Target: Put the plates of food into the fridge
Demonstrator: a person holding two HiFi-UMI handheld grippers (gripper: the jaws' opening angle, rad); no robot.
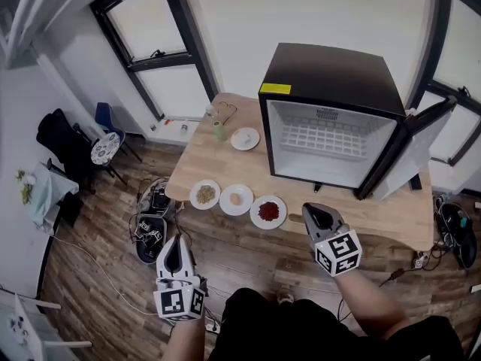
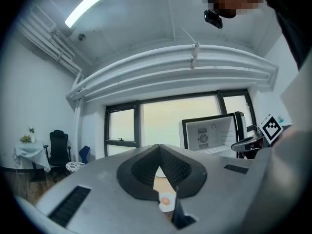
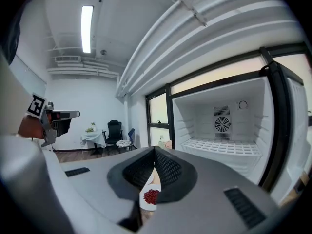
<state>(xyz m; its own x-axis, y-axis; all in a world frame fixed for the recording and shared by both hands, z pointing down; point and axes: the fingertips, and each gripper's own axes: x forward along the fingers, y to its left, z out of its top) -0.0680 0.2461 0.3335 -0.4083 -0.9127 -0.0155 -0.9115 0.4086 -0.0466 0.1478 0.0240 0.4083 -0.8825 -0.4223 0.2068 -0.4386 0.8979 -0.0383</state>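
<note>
1. Plate of red food (image 1: pixel 268 211) lies flat on the bench (image 1: pixel 203 160), just ahead of the right hand-held gripper (image 1: pixel 311 210). That gripper's jaws are closed tip to tip with nothing in them. In the right gripper view the plate shows through the slot under the meeting tips.
2. The left hand-held gripper (image 1: pixel 178 241) hangs lower and to the left, over the wooden floor (image 1: pixel 98 247). Its jaws are also pressed together and empty. The left gripper view lines up on the plate with the pale orange piece (image 1: pixel 236 199).
3. Three round white plates sit close side by side in a row along the bench's near edge. The plate of greenish-brown food (image 1: pixel 205 194) is on the left, the orange piece is in the middle and the red food is on the right.
4. A fourth plate with a white piece (image 1: pixel 245 138) sits farther back, beside a green cup (image 1: pixel 219 130), to the left of the fridge (image 1: pixel 331 119).
5. The black fridge stands on the bench beyond the row. Its door (image 1: pixel 417 153) is swung open to the right, showing a white inside with a wire shelf (image 1: pixel 331 138).
6. Every plate lies face up. Being round, none has a long axis; the row itself runs along the bench edge.
7. Cables (image 1: pixel 150 224) lie on the floor by the bench's left corner, and a black chair (image 1: pixel 60 138) stands well apart by the wall.
</note>
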